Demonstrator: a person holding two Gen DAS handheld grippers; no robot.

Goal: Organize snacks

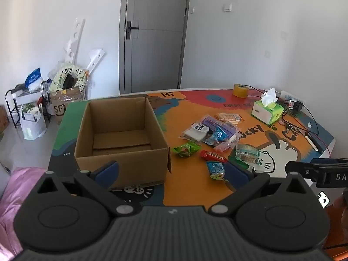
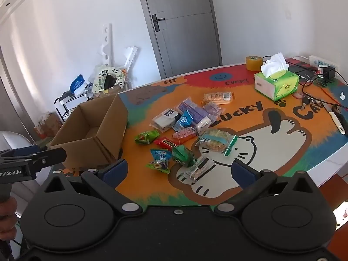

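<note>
An open, empty cardboard box (image 1: 121, 134) stands on the left of the colourful table mat (image 1: 195, 187); it also shows in the right wrist view (image 2: 91, 130). Several snack packets lie in a pile (image 1: 213, 130) to its right, among them a green packet (image 1: 186, 149), a red bar (image 1: 214, 155) and a blue packet (image 1: 216, 169). The pile shows in the right wrist view (image 2: 187, 119) too. My left gripper (image 1: 171, 171) is open and empty, just in front of the box. My right gripper (image 2: 178, 171) is open and empty, over the near snacks.
A green tissue box (image 2: 277, 82), a roll of yellow tape (image 2: 253, 63), a power strip with cables (image 2: 322, 65) and keys (image 2: 308, 101) sit at the table's far right. Bags and clutter (image 1: 54, 95) stand on the floor beyond the box, by a grey door (image 1: 154, 32).
</note>
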